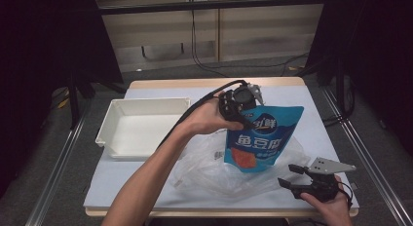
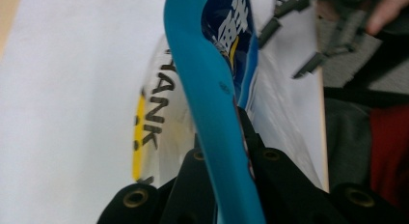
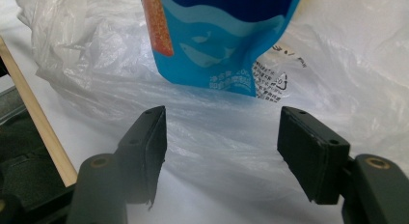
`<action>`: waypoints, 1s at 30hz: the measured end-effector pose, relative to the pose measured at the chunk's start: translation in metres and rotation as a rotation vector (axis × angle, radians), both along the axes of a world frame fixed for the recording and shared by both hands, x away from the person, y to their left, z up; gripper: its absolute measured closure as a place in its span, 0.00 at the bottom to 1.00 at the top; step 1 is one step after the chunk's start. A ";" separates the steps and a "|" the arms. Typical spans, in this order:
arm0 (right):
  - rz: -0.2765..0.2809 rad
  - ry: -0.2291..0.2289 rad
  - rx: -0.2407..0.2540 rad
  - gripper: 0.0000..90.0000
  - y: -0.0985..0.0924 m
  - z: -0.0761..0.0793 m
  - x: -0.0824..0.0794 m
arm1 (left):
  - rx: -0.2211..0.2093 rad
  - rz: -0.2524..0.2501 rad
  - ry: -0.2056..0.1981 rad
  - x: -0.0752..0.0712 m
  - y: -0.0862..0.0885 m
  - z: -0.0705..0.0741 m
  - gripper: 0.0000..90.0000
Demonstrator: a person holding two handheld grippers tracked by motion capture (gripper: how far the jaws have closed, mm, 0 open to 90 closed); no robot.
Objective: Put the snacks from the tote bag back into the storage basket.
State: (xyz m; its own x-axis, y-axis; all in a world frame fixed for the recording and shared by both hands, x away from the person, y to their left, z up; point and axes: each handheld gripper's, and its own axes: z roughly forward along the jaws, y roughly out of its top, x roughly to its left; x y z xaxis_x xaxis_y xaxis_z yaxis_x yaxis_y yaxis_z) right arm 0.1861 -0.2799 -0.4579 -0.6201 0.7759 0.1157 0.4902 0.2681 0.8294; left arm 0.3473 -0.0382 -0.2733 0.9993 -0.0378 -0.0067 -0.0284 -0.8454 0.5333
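Observation:
My left gripper [image 1: 243, 119] is shut on the top left corner of a blue snack pouch [image 1: 260, 138] and holds it upright above the table. In the left gripper view the pouch edge [image 2: 207, 89] runs up between the closed jaws of that gripper [image 2: 231, 154]. Under and around the pouch's bottom lies a crumpled clear plastic bag [image 1: 214, 170] with black lettering [image 2: 159, 113]. My right gripper [image 1: 288, 175] rests low at the table's near right corner, open, nothing between its pads [image 3: 222, 147]. Ahead of it are the plastic bag [image 3: 217, 132] and the pouch's lower part [image 3: 217, 35].
A white rectangular tray [image 1: 104, 133] stands on the left half of the table, with nothing in it. The table's wooden near edge [image 3: 34, 122] runs close to my right gripper. Dark frame posts and cables stand beyond the far edge.

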 end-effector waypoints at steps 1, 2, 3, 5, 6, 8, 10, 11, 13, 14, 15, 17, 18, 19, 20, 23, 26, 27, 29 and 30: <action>0.001 -0.001 0.000 0.38 0.000 0.000 0.000 | -0.006 0.013 -0.003 0.000 -0.001 0.002 1.00; 0.000 -0.003 0.001 0.38 -0.001 0.000 -0.001 | -0.019 0.008 0.014 -0.001 -0.001 0.005 1.00; 0.001 -0.006 0.002 0.38 -0.001 0.000 0.000 | -0.022 -0.001 -0.006 -0.001 -0.001 0.009 1.00; 0.000 -0.008 0.005 0.38 -0.001 0.000 0.000 | -0.029 -0.003 -0.004 -0.001 0.001 0.015 1.00; 0.000 -0.009 0.007 0.38 -0.001 0.000 0.000 | -0.025 -0.004 -0.018 0.000 0.002 0.019 1.00; 0.000 -0.012 0.008 0.38 -0.002 0.001 -0.001 | -0.027 -0.005 -0.014 0.001 0.006 0.024 1.00; 0.001 -0.013 0.010 0.38 -0.002 0.001 -0.001 | -0.024 0.000 -0.018 0.003 0.012 0.028 1.00; 0.001 -0.012 0.010 0.38 -0.002 0.001 -0.001 | -0.026 -0.007 -0.021 0.003 0.015 0.030 1.00; -0.004 -0.009 0.010 0.37 -0.002 0.001 -0.001 | -0.028 0.008 -0.015 0.006 0.022 0.034 1.00; -0.002 -0.009 0.009 0.37 -0.001 0.000 0.000 | -0.038 0.014 -0.021 0.007 0.025 0.035 1.00; 0.000 -0.008 0.010 0.37 -0.001 0.000 0.001 | -0.040 0.026 -0.023 0.008 0.028 0.036 1.00; -0.001 -0.006 0.012 0.36 -0.001 0.000 0.001 | -0.040 0.028 -0.031 0.010 0.034 0.039 1.00; -0.001 -0.006 0.014 0.35 -0.001 0.000 0.001 | -0.041 0.029 -0.032 0.009 0.036 0.040 1.00; -0.002 -0.007 0.015 0.35 -0.001 0.000 0.001 | -0.034 0.003 -0.035 0.009 0.038 0.041 1.00; -0.002 -0.007 0.018 0.33 0.000 0.000 0.001 | -0.024 0.003 -0.054 0.008 0.039 0.042 1.00; -0.005 -0.008 0.019 0.32 -0.001 0.000 0.001 | -0.031 0.021 -0.066 0.008 0.044 0.046 1.00; -0.006 -0.016 0.020 0.32 -0.001 0.001 0.000 | -0.064 0.026 -0.063 0.010 0.050 0.053 1.00; -0.005 -0.015 0.022 0.32 -0.001 0.001 0.000 | -0.072 0.023 -0.054 0.010 0.053 0.056 1.00; -0.007 -0.017 0.021 0.32 -0.002 0.001 0.000 | -0.095 0.030 -0.083 0.009 0.057 0.062 1.00; -0.008 -0.018 0.021 0.32 -0.002 0.001 0.000 | -0.097 0.026 -0.075 0.009 0.059 0.065 1.00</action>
